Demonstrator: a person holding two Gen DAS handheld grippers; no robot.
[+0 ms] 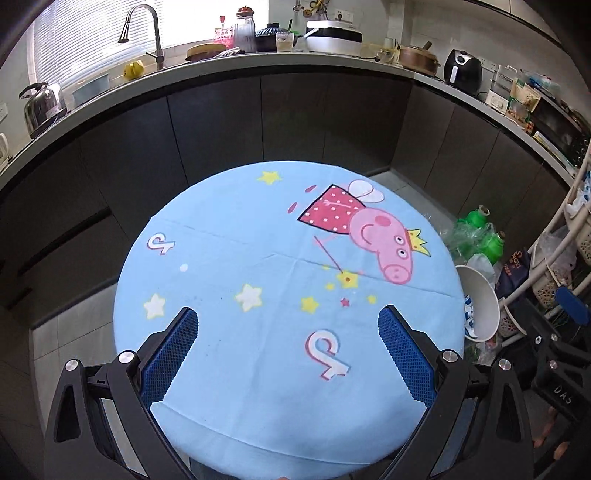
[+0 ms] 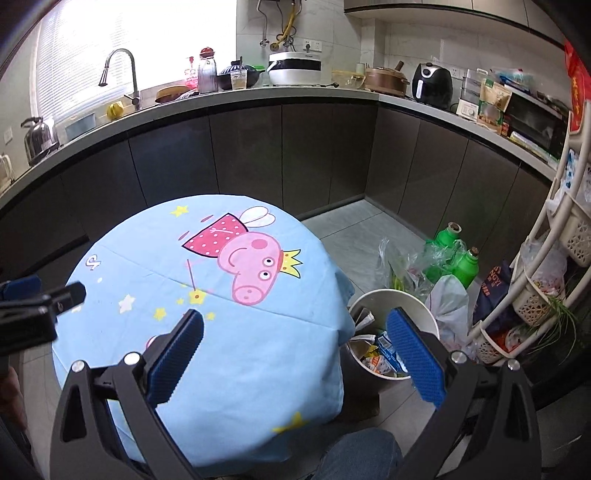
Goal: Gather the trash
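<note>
White trash bin (image 2: 428, 317) upright beside table, wrappers (image 2: 382, 356) inside

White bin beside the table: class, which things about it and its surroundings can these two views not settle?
- White bin: the right wrist view's own finger covers part of its contents; scraps too small to identify.
- Left wrist view: the table edge hides most of the bin.
- Green bottles: lower parts hidden behind plastic bags.

Matt blue cloth (image 1: 229, 221), creased along fold lines, with flat printed cartoon; textured blue rubbery pads (image 1: 173, 350) on matt black plastic fingers with shiny metal bolts (image 1: 125, 357); smooth white plastic bin (image 2: 413, 299) holding crumpled paper and glossy wrappers (image 2: 380, 354); glossy green plastic bottles (image 2: 448, 240); crinkled clear plastic bags (image 2: 417, 266); polished metal kettle (image 1: 38, 105) and tap (image 1: 146, 26); matt dark cabinet fronts (image 1: 214, 125)
</note>
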